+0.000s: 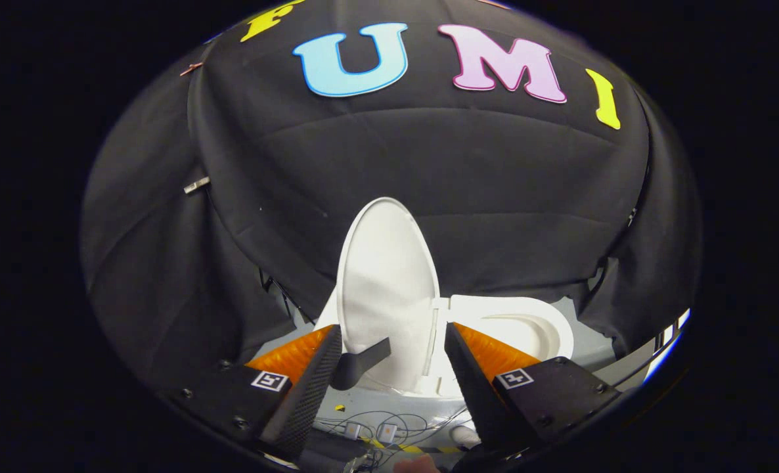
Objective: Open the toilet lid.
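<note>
Gripper view — toilet lid (387, 289) upright, fingers (311, 387) apart

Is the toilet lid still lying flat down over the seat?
No, the toilet lid stands raised, just beyond the open gripper, with the seat uncovered beside it.

Dim booth, sharp focus, fisheye-warped edges.

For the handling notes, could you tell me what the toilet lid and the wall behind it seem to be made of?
Toilet lid: likely smooth white plastic, with a soft even sheen, raised beyond the open gripper. Wall: matte black cloth, judging by its folds and creases.
</note>
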Tool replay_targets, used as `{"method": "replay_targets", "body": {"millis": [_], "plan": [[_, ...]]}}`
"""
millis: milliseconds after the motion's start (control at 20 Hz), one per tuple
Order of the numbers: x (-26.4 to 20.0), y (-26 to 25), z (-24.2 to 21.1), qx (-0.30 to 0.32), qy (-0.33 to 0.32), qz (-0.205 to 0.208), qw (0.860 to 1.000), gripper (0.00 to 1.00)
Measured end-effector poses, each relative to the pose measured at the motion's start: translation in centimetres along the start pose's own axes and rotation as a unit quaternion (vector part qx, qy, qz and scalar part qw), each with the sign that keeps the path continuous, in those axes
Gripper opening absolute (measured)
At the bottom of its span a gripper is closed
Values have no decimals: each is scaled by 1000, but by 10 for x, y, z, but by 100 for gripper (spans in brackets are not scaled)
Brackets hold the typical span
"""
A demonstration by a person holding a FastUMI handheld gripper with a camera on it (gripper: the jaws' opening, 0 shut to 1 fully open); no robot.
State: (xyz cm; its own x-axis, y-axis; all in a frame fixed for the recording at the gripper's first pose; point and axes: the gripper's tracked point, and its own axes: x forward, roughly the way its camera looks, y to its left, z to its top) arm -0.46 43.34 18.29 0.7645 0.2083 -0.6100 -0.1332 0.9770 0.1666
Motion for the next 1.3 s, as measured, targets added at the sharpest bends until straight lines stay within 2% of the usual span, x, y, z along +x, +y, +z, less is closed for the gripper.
{"method": "replay_targets", "body": {"millis": [300,550,700,1000,1300], "plan": [[-17,-68,31,15,-38,23,999,100],[-29,-117,51,16,-89,73,993,100],[-24,-158,60,-9,-128,59,990,100],[-8,-230,55,-5,-153,20,988,100],[4,-280,39,-26,-187,-2,982,100]]}}
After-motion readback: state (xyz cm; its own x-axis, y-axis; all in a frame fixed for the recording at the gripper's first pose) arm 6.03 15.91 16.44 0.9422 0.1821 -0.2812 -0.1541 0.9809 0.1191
